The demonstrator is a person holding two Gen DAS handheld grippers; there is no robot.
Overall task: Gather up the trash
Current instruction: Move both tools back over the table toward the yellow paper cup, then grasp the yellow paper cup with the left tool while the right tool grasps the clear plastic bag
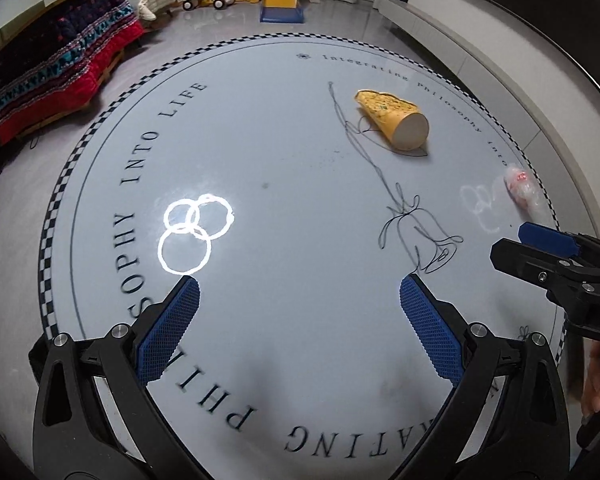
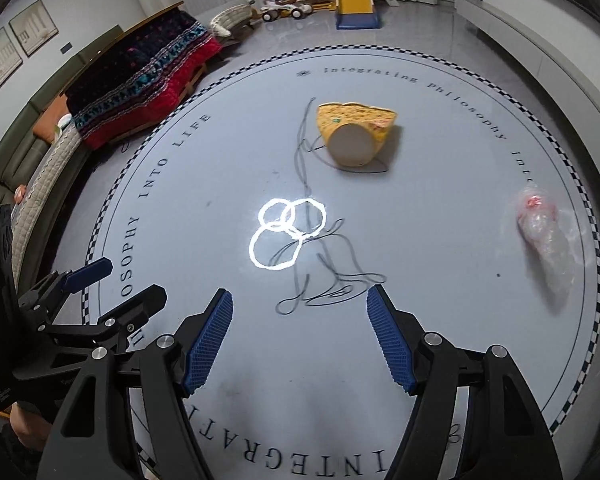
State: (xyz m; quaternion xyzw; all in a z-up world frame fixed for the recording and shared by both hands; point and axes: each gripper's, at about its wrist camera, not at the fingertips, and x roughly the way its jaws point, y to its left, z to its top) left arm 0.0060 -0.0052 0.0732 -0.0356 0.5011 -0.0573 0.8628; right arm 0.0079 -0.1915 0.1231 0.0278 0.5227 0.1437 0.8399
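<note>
Yellow paper cup [image 2: 356, 132] lies on side, far middle of round counter [image 2: 440, 320], flat bottom toward cameras. Crumpled plastic wrapper [image 2: 544, 240] near counter's right edge, well apart from cup. Left tongs [image 1: 300, 308] spread, empty, above counter. Right tongs [image 2: 300, 320] spread, empty, beside left ones. Red blanket [image 2: 148, 80] on sofa beyond.
</note>
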